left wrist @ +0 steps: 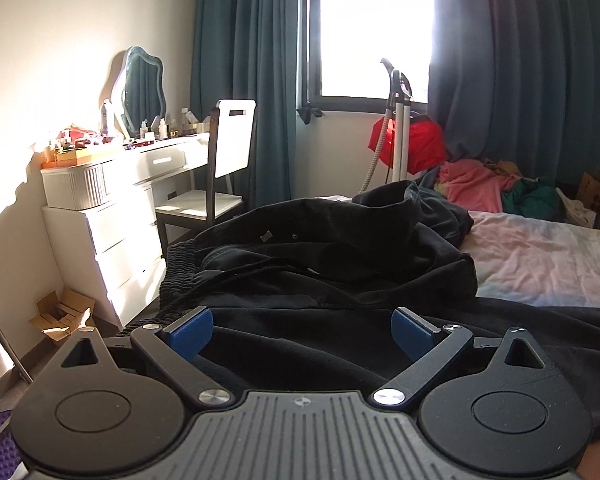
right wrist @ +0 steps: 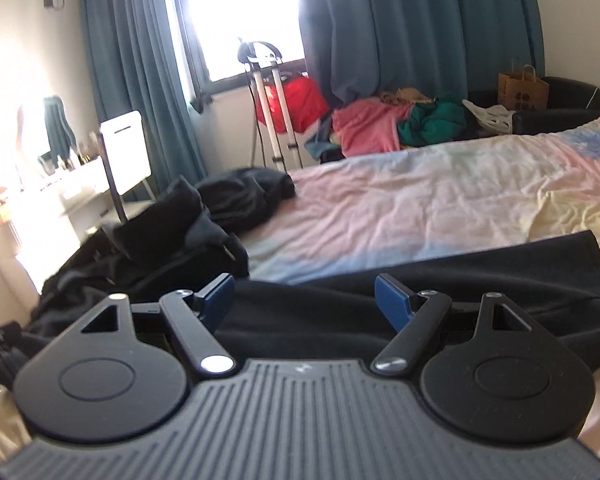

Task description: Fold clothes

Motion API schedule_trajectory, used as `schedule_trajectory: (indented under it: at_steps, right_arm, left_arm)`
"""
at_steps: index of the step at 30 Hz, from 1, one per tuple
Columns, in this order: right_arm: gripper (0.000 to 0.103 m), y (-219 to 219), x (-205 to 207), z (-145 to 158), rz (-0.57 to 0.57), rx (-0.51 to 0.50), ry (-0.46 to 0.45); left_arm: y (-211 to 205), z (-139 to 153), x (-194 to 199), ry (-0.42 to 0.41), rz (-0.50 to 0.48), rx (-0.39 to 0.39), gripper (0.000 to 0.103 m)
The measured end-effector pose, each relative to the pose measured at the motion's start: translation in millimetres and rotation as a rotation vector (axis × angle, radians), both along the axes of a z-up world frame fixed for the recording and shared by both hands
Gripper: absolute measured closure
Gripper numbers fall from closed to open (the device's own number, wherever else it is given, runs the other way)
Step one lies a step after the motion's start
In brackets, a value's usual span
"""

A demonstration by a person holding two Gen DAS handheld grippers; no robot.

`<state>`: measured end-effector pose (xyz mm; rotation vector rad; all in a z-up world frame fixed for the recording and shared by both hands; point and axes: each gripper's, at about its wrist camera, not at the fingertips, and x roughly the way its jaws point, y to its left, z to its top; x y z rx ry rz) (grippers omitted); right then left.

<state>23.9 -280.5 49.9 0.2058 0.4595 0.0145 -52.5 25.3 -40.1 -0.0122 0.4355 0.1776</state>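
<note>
Black clothes (left wrist: pixel 320 248) lie bunched on the bed's near left part, with an elastic waistband (left wrist: pixel 178 272) and a drawstring showing. My left gripper (left wrist: pixel 302 332) is open, its blue pads (left wrist: pixel 192 336) spread just above flat black fabric. In the right wrist view a flat black garment (right wrist: pixel 460 280) stretches across the bed's near edge, and a black heap (right wrist: pixel 172 236) lies to its left. My right gripper (right wrist: pixel 304 300) is open and empty over that flat garment.
The bed sheet (right wrist: pixel 400 208) is pastel pink, blue and yellow. A pile of pink, green and red clothes (right wrist: pixel 380 124) lies at the far side by a garment steamer (right wrist: pixel 268 100). A white dresser (left wrist: pixel 112 208) and chair (left wrist: pixel 224 168) stand left. A paper bag (right wrist: pixel 522 88) sits far right.
</note>
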Motion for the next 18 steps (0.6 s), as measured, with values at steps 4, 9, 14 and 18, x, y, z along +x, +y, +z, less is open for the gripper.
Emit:
schedule_trajectory:
  at_steps: [4, 9, 14, 18]
  right_arm:
    - [0.024, -4, -4, -5, -0.013, 0.019, 0.008]
    - [0.024, -3, -6, -8, -0.03, -0.007, 0.012]
    - [0.024, 1, -7, -9, -0.023, -0.024, 0.018]
    - [0.024, 2, -8, -7, -0.026, -0.045, 0.019]
  left_arm:
    - [-4, -1, 0, -0.004, -0.016, 0.004, 0.006]
    - [-8, -3, 2, 0.004, -0.027, 0.01, 0.005]
    - [-9, -5, 3, 0.009, -0.032, 0.006, 0.005]
    - [-11, -7, 4, 0.001, -0.052, 0.001, 0.005]
